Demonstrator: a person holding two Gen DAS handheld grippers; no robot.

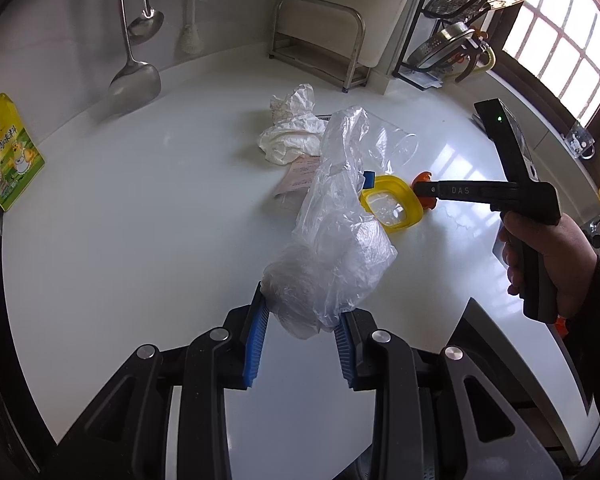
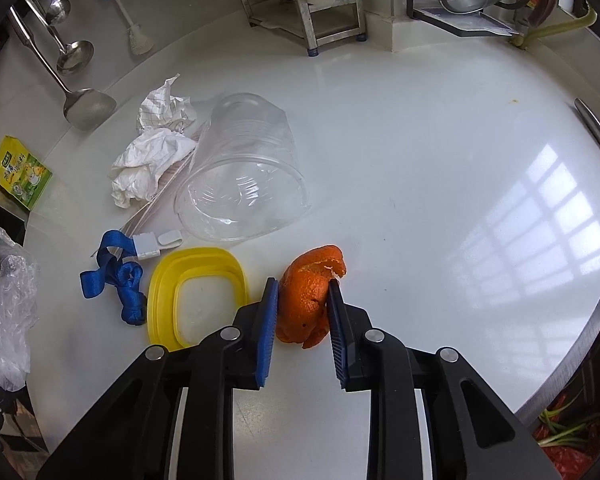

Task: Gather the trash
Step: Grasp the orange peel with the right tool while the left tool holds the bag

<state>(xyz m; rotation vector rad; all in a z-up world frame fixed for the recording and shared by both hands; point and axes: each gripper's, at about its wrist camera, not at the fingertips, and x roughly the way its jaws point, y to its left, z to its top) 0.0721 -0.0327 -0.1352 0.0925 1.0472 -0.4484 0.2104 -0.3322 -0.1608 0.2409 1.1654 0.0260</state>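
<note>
My left gripper [image 1: 300, 316] was clamped on a crumpled clear plastic bag [image 1: 336, 240], its blue ribbed pads [image 1: 256, 340] pressing the bunched lower end from both sides with only a narrow gap between them. The bag rose from the jaws toward twelve o'clock in the left wrist view, hiding part of the litter behind it.

My right gripper [image 2: 302, 296] had closed on a curled piece of orange peel [image 2: 308, 296] that lay on the glossy white countertop [image 2: 420, 160]. Both blue pads [image 2: 268, 320] touched the peel's sides, and the jaws stood fairly close together. No earlier picture was before me, so I judged that grip from the contact alone. In the left wrist view a hand [image 1: 548, 256] gripped the black handle of that tool at three o'clock.

The remaining trash sat in a cluster. In the right wrist view, a yellow-rimmed plastic lid [image 2: 196, 292] lay just beside the peel at nine o'clock. A blue fabric strap with a white clip [image 2: 116, 276] lay beyond the lid, further toward nine. A clear plastic cup on its side [image 2: 244, 176] rested at eleven o'clock from the peel. Crumpled white paper [image 2: 152, 160] touched the cup's far side toward ten o'clock.
</note>
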